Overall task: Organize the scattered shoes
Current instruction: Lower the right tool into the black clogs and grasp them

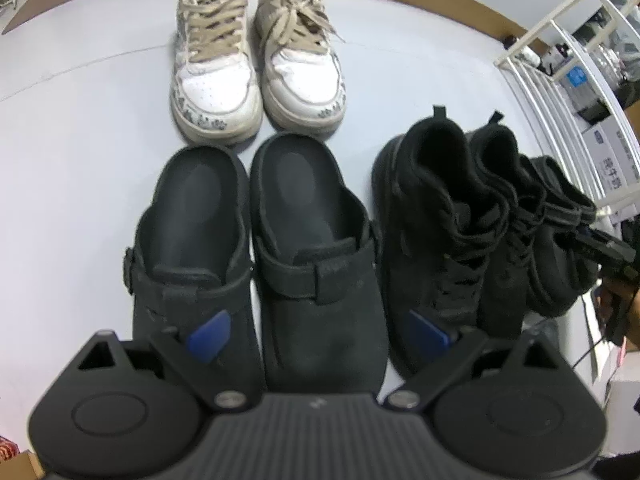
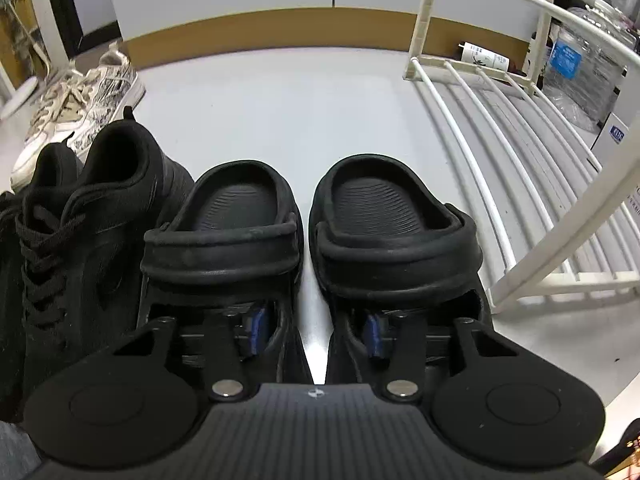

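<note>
On the pale grey floor (image 1: 80, 152), the shoes stand in rows with a brown baseboard (image 2: 260, 26) at the far edge. In the left wrist view, a pair of white lace-up sneakers with beige laces (image 1: 256, 64) sits farthest away, toes toward the camera. Just in front lies a pair of black suede strap clogs (image 1: 256, 248), side by side, and to their right a pair of black lace-up sneakers (image 1: 468, 216). The left gripper (image 1: 318, 330) hovers over the clogs with its blue-padded fingers (image 1: 210, 330) spread wide, grasping nothing.

In the right wrist view, a pair of black rubber slides (image 2: 308, 232) stands just right of the black sneakers, a narrow strip of floor between the two slides. The right gripper (image 2: 316, 330) reaches one finger into each slide, its blue pads (image 2: 256, 330) flanking their inner walls; whether they press I cannot tell. A white slatted shoe rack (image 2: 500, 128) stands close on the right, with open floor beyond the heels.
</note>
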{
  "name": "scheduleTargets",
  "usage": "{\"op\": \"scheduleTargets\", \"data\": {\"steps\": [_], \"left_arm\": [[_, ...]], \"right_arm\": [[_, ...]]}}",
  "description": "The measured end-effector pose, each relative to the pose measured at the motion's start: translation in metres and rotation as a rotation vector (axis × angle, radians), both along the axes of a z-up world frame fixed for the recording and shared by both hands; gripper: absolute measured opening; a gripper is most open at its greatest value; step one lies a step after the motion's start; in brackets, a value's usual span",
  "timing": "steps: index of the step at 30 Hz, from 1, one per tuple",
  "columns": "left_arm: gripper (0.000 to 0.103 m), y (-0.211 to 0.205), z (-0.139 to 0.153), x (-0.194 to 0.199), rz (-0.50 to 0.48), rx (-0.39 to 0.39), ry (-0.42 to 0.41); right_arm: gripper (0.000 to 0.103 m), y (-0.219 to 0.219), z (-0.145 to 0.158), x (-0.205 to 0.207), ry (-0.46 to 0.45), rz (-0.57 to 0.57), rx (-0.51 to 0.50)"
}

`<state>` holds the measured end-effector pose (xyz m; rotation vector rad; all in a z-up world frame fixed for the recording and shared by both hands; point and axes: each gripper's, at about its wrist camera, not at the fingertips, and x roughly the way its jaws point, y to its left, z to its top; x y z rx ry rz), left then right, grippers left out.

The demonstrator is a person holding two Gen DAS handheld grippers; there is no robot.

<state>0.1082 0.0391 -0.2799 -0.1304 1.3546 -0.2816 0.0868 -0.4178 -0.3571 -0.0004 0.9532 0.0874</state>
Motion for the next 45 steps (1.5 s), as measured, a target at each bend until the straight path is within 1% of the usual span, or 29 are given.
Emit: {"op": "scheduleTargets", "data": {"steps": [2, 3, 4, 7, 16, 19, 22, 28, 35, 40, 45], "left_arm": [[0.097, -0.003, -0.002, 0.0, -0.008, -0.011, 0.0], [0.097, -0.005, -0.002, 0.0, -0.012, -0.017, 0.0], [0.097, -0.006, -0.003, 0.0, -0.014, -0.021, -0.003], [0.097, -0.005, -0.001, 0.0, -0.001, -0.025, -0.013], [0.097, -0.005, -0.003, -0.001, 0.0, -0.028, -0.005], [0.097, -0.004, -0.002, -0.001, 0.007, -0.03, -0.014], [0.097, -0.002, -0.003, -0.001, 0.018, -0.025, -0.009], [0.097, 0.0, -0.009, -0.003, 0.017, -0.014, 0.013], [0.097, -0.003, -0.008, -0.002, 0.016, -0.009, 0.01], [0.097, -0.002, -0.009, -0.003, 0.018, -0.007, 0.012], [0.097, -0.002, -0.01, -0.003, 0.02, -0.006, 0.016]], "right_arm": [[0.049, 0.0, -0.002, 0.0, -0.02, -0.011, -0.001], [0.046, 0.0, -0.003, -0.001, -0.031, -0.01, -0.001], [0.038, 0.0, -0.003, -0.003, -0.04, -0.008, 0.004], [0.031, -0.003, -0.003, -0.005, -0.059, -0.018, 0.033], [0.03, -0.003, 0.001, -0.01, -0.102, -0.068, 0.019], [0.03, -0.008, 0.003, -0.011, -0.101, -0.097, 0.01], [0.03, -0.017, 0.006, -0.015, -0.098, -0.144, -0.014], [0.029, -0.031, 0.016, -0.023, -0.143, -0.21, 0.002], [0.028, -0.037, 0.029, -0.02, -0.193, -0.309, 0.019], [0.028, -0.044, 0.026, -0.023, -0.198, -0.372, 0.003], [0.028, -0.054, 0.026, -0.025, -0.197, -0.478, -0.023]]}}
